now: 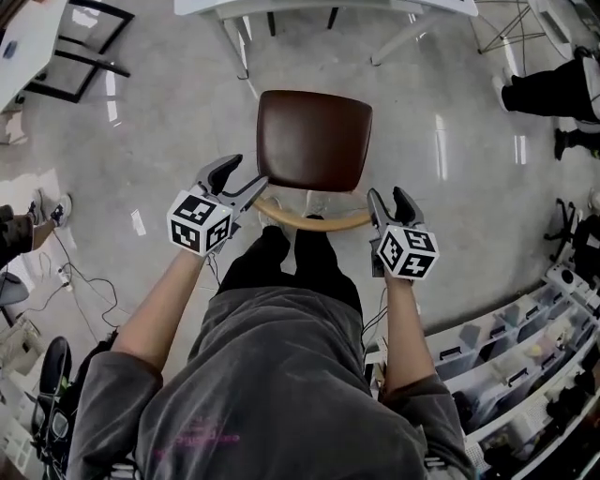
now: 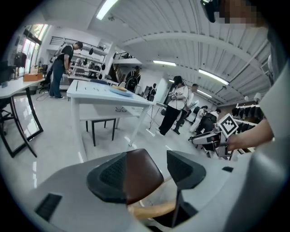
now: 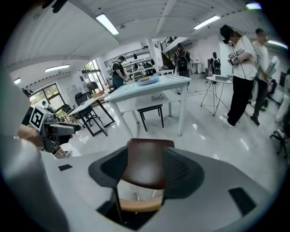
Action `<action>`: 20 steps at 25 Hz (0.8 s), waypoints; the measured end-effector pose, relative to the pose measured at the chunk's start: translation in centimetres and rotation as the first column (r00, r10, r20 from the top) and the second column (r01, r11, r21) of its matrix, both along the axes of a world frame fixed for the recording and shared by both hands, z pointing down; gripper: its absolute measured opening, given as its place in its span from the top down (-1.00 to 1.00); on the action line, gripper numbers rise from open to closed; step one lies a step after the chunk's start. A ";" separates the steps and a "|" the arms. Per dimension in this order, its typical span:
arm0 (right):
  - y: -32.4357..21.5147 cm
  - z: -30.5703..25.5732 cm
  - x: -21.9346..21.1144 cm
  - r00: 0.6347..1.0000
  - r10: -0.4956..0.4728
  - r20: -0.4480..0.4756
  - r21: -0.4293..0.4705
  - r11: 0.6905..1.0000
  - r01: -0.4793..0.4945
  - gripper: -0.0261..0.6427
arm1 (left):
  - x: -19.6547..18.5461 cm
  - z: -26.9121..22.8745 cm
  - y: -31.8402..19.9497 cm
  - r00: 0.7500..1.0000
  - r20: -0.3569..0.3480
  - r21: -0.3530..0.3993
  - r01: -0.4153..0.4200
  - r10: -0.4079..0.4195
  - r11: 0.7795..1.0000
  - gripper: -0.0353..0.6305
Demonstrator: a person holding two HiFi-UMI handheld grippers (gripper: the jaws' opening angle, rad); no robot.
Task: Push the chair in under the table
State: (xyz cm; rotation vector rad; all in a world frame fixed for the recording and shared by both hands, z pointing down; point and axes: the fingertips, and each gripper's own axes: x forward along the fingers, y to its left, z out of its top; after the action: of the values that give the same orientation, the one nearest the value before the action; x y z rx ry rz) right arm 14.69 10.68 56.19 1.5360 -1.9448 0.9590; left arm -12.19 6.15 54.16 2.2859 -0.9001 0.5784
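The chair has a brown seat (image 1: 314, 139) and a curved wooden backrest (image 1: 314, 223), and stands on the grey floor just short of the white table (image 1: 328, 7). My left gripper (image 1: 246, 174) is open at the backrest's left end. At the right end my right gripper (image 1: 388, 195) is open too. In the left gripper view the seat (image 2: 140, 174) and wooden rail (image 2: 149, 209) show between the spread jaws of the left gripper (image 2: 147, 170). The right gripper (image 3: 145, 170) frames the seat (image 3: 146, 163) and rail (image 3: 136, 205) likewise, with the table (image 3: 149, 86) beyond.
A black-framed desk (image 1: 84, 47) stands at the far left. Shelves with bins (image 1: 525, 347) run along the near right. Cables (image 1: 80, 277) trail on the floor at left. Several people (image 3: 238, 77) stand around the room, and a stool (image 3: 150, 111) sits under the white table.
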 end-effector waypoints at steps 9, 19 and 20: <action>2.8 7.2 3.6 1.000 0.031 -0.002 -0.174 0.984 -0.031 0.23 | -1.2 8.0 3.0 0.991 0.133 -0.176 0.054 -0.030 0.983 0.07; 5.5 11.9 4.8 0.995 0.104 0.007 -0.314 0.944 -0.096 0.23 | -3.6 12.6 5.7 0.970 0.208 -0.321 0.189 -0.126 0.928 0.05; 5.6 12.3 4.8 0.994 0.110 0.005 -0.321 0.941 -0.103 0.23 | -3.8 12.9 5.8 0.969 0.206 -0.334 0.201 -0.137 0.921 0.05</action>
State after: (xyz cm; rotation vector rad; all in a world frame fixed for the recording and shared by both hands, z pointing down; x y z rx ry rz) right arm 19.54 16.26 68.46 1.4554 -1.6336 1.2734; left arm -15.95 11.97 67.11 1.8351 -0.9796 0.8075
